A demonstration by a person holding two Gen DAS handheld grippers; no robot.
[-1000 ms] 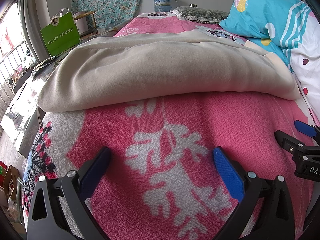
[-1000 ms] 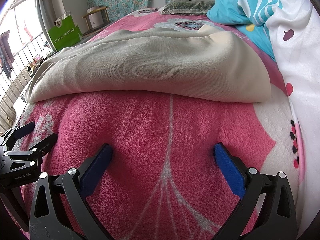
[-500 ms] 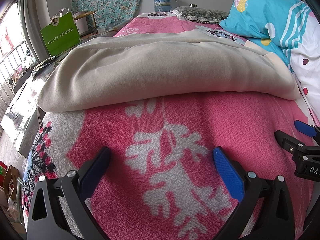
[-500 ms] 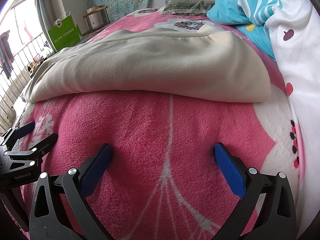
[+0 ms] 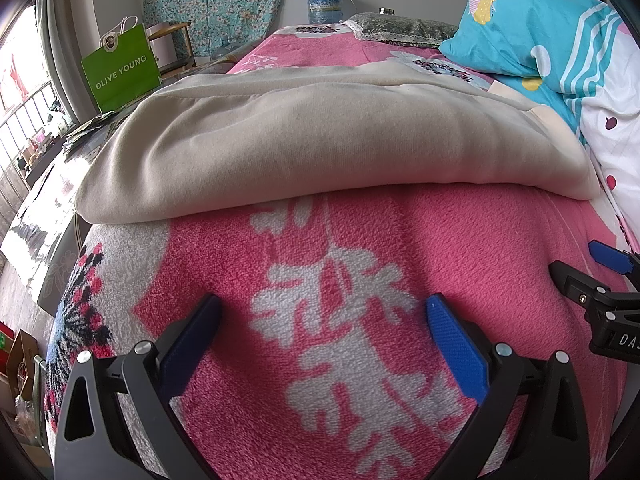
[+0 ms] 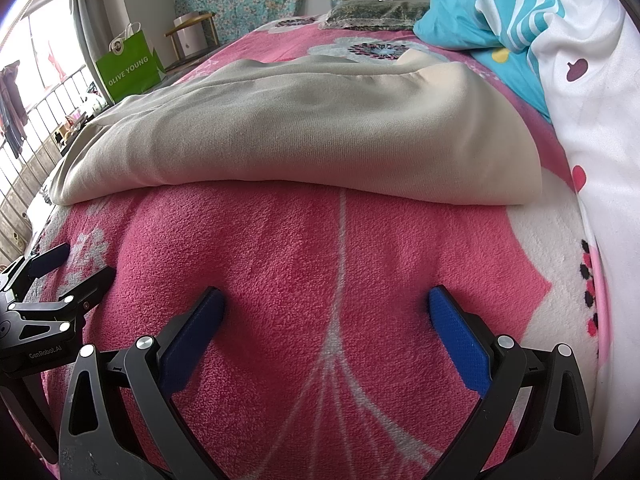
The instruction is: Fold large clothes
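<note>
- Nothing has shifted since the earlier frames — both grippers and the cloth sit exactly as before.
- Left gripper (image 5: 320, 344), black with blue pads, hovers low over the pink fleece blanket with white flower pattern (image 5: 460, 248), its jaws spread wide and empty.
- Right gripper (image 6: 326, 340) is likewise spread wide and holding nothing, just beside the left one above the same blanket.
- Beige knit garment (image 5: 320, 140), folded into a thick flat bundle, lies across the blanket ahead of both grippers — well apart from the fingertips.
- Turquoise patterned pillow (image 5: 532, 36) rests at the right, near the garment's far corner.
- Green "OLIVE YOUNG" paper bag (image 5: 122, 68) stands off the bed at the left.
</note>
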